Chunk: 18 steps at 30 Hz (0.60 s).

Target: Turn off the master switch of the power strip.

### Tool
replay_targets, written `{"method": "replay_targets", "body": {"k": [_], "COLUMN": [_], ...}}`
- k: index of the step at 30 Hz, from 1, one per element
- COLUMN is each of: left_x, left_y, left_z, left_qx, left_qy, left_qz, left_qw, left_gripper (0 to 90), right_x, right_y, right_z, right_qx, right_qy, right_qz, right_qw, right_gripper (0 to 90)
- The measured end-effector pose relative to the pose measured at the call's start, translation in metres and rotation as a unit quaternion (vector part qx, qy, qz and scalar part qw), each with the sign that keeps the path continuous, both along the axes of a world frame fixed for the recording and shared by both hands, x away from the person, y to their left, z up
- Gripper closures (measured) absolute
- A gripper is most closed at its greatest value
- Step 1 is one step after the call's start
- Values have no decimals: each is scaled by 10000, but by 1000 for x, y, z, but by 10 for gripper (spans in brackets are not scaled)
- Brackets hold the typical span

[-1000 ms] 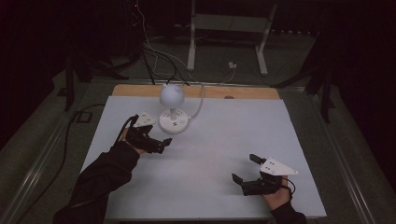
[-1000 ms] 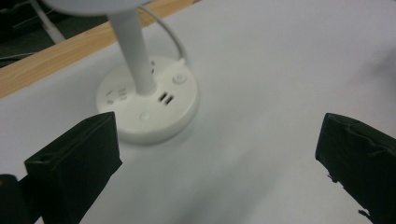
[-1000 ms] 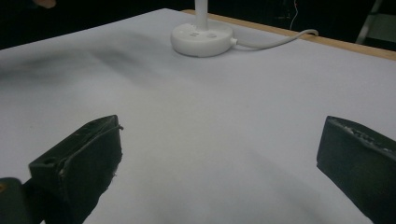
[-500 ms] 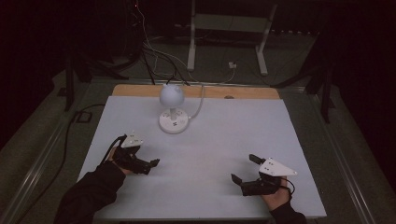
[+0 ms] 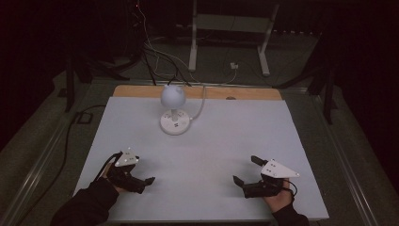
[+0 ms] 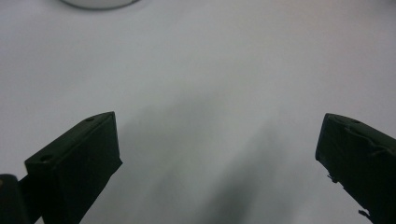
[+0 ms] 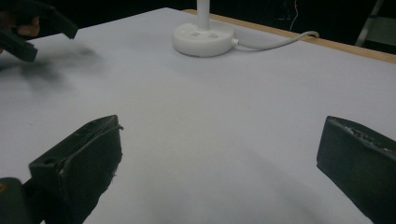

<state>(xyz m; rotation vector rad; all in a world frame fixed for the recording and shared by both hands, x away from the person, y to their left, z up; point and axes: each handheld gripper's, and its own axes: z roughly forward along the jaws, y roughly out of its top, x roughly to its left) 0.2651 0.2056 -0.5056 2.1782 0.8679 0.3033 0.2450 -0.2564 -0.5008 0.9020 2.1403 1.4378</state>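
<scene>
A white lamp (image 5: 173, 109) is seen standing upright at the far middle of the desk (image 5: 282, 141), its round shade over a round base, with a white cable (image 5: 202, 101) running from the base toward the far edge. In the right gripper view the base (image 7: 203, 38) is seen ahead and slightly left, the cable (image 7: 275, 42) leaving it to the right. In the left gripper view only a rim of the base (image 6: 98, 3) is caught at the top edge. The left gripper (image 5: 146, 181) is held low over the near left part of the desk, well apart from the lamp, by a hand in a dark sleeve (image 5: 84, 207); its fingers (image 6: 79, 163) are spread wide with nothing between them, only bare desk surface. The right gripper (image 5: 244, 170) is held over the near right part of the desk, also well apart from the lamp; its fingers (image 7: 79, 163) are likewise spread wide and nothing is gripped. The two grippers are well apart from each other, and the left one (image 7: 32, 32) is seen at the upper left of the right gripper view.
</scene>
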Motion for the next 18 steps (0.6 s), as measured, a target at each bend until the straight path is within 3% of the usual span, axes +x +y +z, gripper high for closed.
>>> {"method": "replay_targets", "body": {"k": [6,9,13,18], "left_x": [-12,-18,-20,-18], "left_y": [13,20,24,21], "left_z": [-11,-13,-16,-17], "left_qx": [-276,-395,-344,-330], "left_qy": [242,157,-72,-169], "left_qz": [34,68,180,108], "left_qw": [9993,9991,9992,9993], "left_gripper": [5,5,5,5], "right_x": [0,0,0,0], "right_y": [0,1,1,1], "right_z": [0,-1,-1,0], "right_qx": [-23,-43,-37,-28], "right_qy": [-4,11,17,17], "right_qz": [22,21,43,54], "right_qw": [10000,10000,10000,10000], "right_gripper": [0,0,0,0]}}
